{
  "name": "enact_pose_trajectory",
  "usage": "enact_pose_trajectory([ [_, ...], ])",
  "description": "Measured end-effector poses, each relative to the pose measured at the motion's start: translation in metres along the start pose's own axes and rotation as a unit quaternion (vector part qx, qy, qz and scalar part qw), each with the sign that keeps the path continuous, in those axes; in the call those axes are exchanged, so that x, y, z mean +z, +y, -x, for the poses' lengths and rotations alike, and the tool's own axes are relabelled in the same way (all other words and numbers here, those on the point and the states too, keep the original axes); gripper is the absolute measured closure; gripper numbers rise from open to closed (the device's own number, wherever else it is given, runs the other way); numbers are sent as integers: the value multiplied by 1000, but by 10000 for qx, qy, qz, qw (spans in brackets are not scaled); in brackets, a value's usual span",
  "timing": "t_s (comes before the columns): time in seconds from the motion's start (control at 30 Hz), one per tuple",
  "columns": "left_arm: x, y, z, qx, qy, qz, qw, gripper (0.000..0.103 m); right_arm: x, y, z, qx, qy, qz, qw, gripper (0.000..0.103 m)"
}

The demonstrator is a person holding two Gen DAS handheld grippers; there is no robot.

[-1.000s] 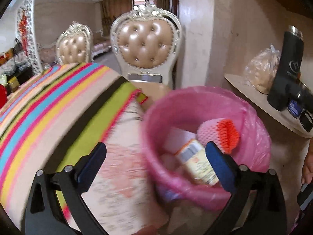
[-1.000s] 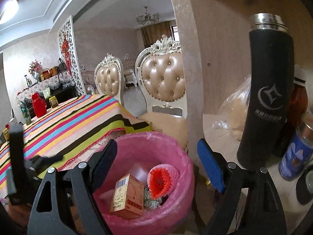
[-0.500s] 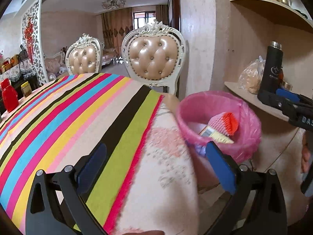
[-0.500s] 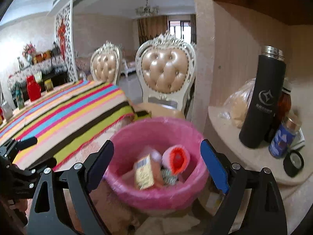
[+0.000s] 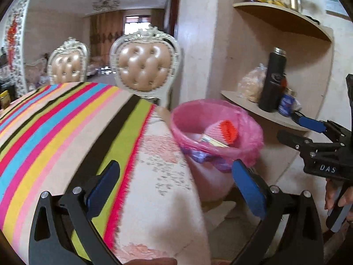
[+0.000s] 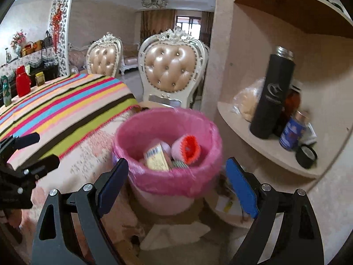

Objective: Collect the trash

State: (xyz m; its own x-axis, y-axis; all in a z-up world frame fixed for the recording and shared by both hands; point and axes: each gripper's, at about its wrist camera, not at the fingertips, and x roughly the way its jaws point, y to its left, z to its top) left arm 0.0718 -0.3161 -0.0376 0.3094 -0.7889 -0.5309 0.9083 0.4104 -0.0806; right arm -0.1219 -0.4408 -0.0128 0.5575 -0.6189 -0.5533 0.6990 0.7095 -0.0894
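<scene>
Pink-lined trash bin point(image 6: 167, 152) sits on the floor between the striped-cloth table point(image 5: 66, 128) and the corner shelf point(image 6: 264, 152), dead ahead of and just below the right gripper point(image 6: 176, 185), whose blue pads frame the bin's near rim. Already inside the bin: a yellow carton point(image 6: 157, 158) and a pink-and-orange foam sleeve point(image 6: 186, 149), both leaning against the far wall. Right gripper's jaws have just been opening and now stand spread wide with nothing between them (no contact with the liner). Left gripper point(image 5: 176, 190) is also spread, empty, and aimed at the table's hanging cloth edge, with the bin off to its upper right, so the right hand is the nearer one to the bin and the left is the nearer one to the tabletop. Both tools pitch downward at a moderate angle, roughly parallel, right one visible at the right edge of the left view with a hand point(image 5: 337, 198) on its grip. No loose trash shows on the visible stretch of table; pale paper scraps point(image 6: 176, 231) lie on the floor in front of the bin, below the right fingers, long side running left-right. Judgement: if those count as trash, the right hand only needs to dip lower and pinch across the short side; otherwise the next pickup is out of frame. Shelf clutter (black flask point(image 6: 272, 95), blue can point(image 6: 291, 132)) sits close to the right finger's swing path.
</scene>
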Motion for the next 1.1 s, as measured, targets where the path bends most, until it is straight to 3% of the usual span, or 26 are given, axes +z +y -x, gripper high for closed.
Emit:
enact_pose_trajectory([
  [0.23, -4, -20, 4, -419, 9, -274, 9987, 5, -15, -13, 18, -279, -29, -55, 9996, 18],
  [0.73, -5, -17, -1, -477, 110, -253, 9985, 5, -28, -12, 11, -80, 35, 40, 10000, 18],
  [1.1, -4, -15, -4, -545, 145, -220, 9982, 5, -28, -7, 13, -157, 15, 160, 9997, 18],
])
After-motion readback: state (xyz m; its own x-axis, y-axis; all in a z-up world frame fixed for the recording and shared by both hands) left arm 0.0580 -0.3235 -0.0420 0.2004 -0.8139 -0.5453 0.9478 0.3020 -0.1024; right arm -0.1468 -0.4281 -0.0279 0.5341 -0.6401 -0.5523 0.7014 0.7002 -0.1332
